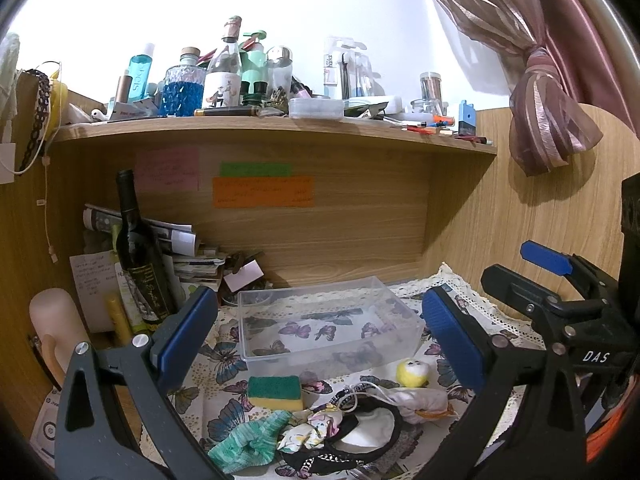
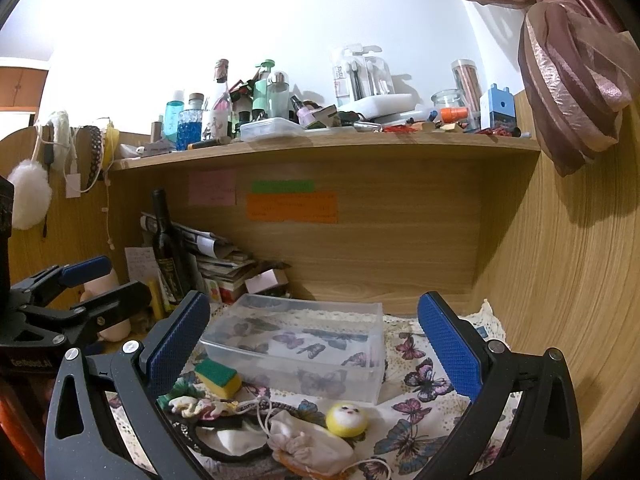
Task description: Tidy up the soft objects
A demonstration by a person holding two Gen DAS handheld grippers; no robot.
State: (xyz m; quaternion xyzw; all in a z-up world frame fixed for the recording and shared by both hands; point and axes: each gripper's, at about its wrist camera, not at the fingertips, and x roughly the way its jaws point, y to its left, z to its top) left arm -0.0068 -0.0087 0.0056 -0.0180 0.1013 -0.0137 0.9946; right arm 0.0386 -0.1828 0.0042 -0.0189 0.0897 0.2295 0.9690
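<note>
A clear plastic box (image 1: 332, 326) (image 2: 296, 344) stands empty on the butterfly cloth. In front of it lies a heap of soft things: a green-and-yellow sponge (image 1: 275, 392) (image 2: 218, 377), a green scrunchie (image 1: 250, 442), a floral scrunchie (image 1: 308, 432) (image 2: 192, 405), a yellow round plush face (image 1: 412, 372) (image 2: 347, 420), a white drawstring pouch (image 1: 420, 400) (image 2: 308, 448) and a black-rimmed pad (image 1: 372, 430). My left gripper (image 1: 316, 340) is open above the heap. My right gripper (image 2: 316, 344) is open and empty; it also shows at the right of the left wrist view (image 1: 532, 268).
A dark wine bottle (image 1: 138, 252) (image 2: 168, 256), stacked papers (image 1: 188, 256) and a pink cylinder (image 1: 56, 320) crowd the left back corner. A cluttered shelf (image 1: 280, 132) (image 2: 320, 144) overhangs the desk. Wooden walls close the back and right. A curtain (image 1: 552, 80) hangs at the right.
</note>
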